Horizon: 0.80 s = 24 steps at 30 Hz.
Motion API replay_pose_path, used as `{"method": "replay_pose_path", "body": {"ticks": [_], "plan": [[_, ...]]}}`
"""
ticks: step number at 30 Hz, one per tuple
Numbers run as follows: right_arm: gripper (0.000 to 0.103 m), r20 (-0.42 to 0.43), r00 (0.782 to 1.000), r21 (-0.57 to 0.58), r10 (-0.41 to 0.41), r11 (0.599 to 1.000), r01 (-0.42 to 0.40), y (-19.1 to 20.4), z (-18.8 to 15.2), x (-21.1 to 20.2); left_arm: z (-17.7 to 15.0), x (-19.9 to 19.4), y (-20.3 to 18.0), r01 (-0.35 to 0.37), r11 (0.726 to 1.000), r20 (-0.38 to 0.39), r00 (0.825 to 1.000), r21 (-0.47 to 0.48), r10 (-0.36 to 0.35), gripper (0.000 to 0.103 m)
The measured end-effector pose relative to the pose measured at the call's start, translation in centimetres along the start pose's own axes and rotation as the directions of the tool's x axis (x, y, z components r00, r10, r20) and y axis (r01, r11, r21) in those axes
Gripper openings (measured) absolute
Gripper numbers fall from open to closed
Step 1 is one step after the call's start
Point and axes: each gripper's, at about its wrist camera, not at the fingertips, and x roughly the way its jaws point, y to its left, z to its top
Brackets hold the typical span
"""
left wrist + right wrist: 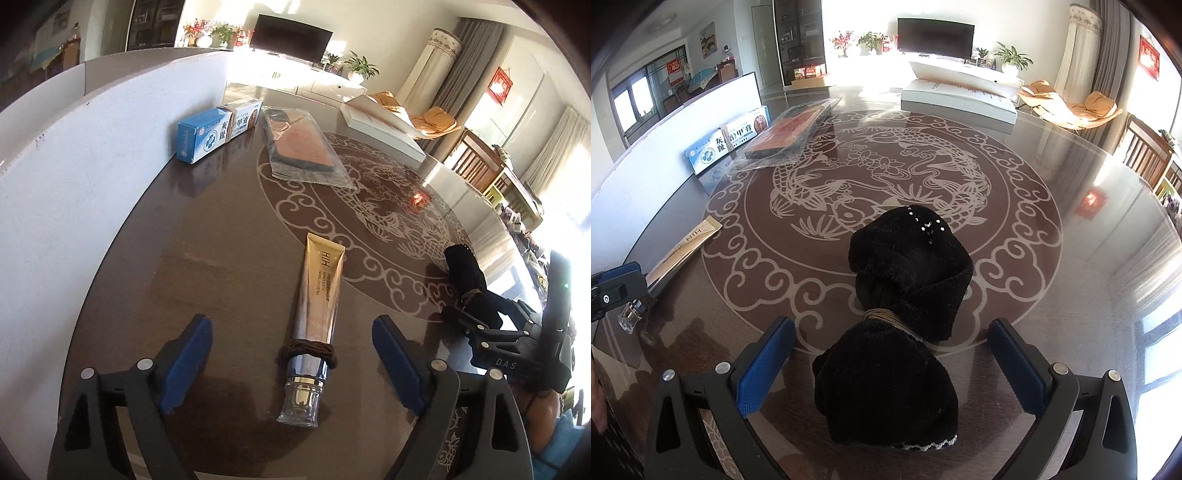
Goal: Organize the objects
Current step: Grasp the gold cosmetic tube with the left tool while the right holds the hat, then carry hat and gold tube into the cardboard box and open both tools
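On the dark patterned glass worktop (pixel 207 229), both tongs gaped, left tongs (pixel 291 365) astride the gold tube (pixel 317 295), right tongs (pixel 892 362) around the black cloth bundle (pixel 905 295); sorting seemingly barely begun.

From my seat I see a dark glossy desk (pixel 1071 295) with a pale fish-and-cloud pattern (pixel 879 173) inlaid in a ring. A white panel (pixel 74 177) stands along its left edge. Beyond the far edge a dark television (pixel 935 35) sits on a low white cabinet (pixel 960 72), potted plants (pixel 1012 57) and red flowers (pixel 842 40) beside it. An orange lounge chair (pixel 1071 105) stands near grey curtains (pixel 469 62), a wooden chair (pixel 1148 155) off to the right. Sunlight glares across the floor.
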Motion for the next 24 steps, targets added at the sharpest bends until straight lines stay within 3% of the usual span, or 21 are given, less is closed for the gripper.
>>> {"method": "replay_pose_path", "body": {"ticks": [2,5,6,7,8,9,24], "plan": [[0.103,0.0,1.0,0.0,0.0,1.0,0.0,0.0,0.0,0.0,0.3,0.4,-0.5,-0.002,0.999,-0.016,1.0,0.037,0.003,0.089],[0.103,0.0,1.0,0.0,0.0,1.0,0.0,0.0,0.0,0.0,0.2,1.6,-2.7,-0.062,0.982,-0.036,0.997,0.176,0.07,0.088],[0.103,0.0,1.0,0.0,0.0,1.0,0.0,0.0,0.0,0.0,0.0,2.0,-3.5,-0.09,0.971,-0.031,0.995,0.222,0.099,0.081],[0.103,0.0,1.0,0.0,0.0,1.0,0.0,0.0,0.0,0.0,-0.1,2.2,-4.2,-0.141,0.953,-0.008,0.989,0.268,0.149,0.056],[0.103,0.0,1.0,0.0,0.0,1.0,0.0,0.0,0.0,0.0,-0.2,2.3,-4.8,-0.185,0.932,0.018,0.982,0.311,0.189,0.044],[0.103,0.0,1.0,0.0,0.0,1.0,0.0,0.0,0.0,0.0,-0.3,2.2,-5.0,-0.153,0.938,0.01,0.988,0.312,0.157,0.025],[0.103,0.0,1.0,0.0,0.0,1.0,0.0,0.0,0.0,0.0,-0.9,1.1,-3.7,-0.165,0.954,0.059,0.986,0.249,0.155,0.025]]}}
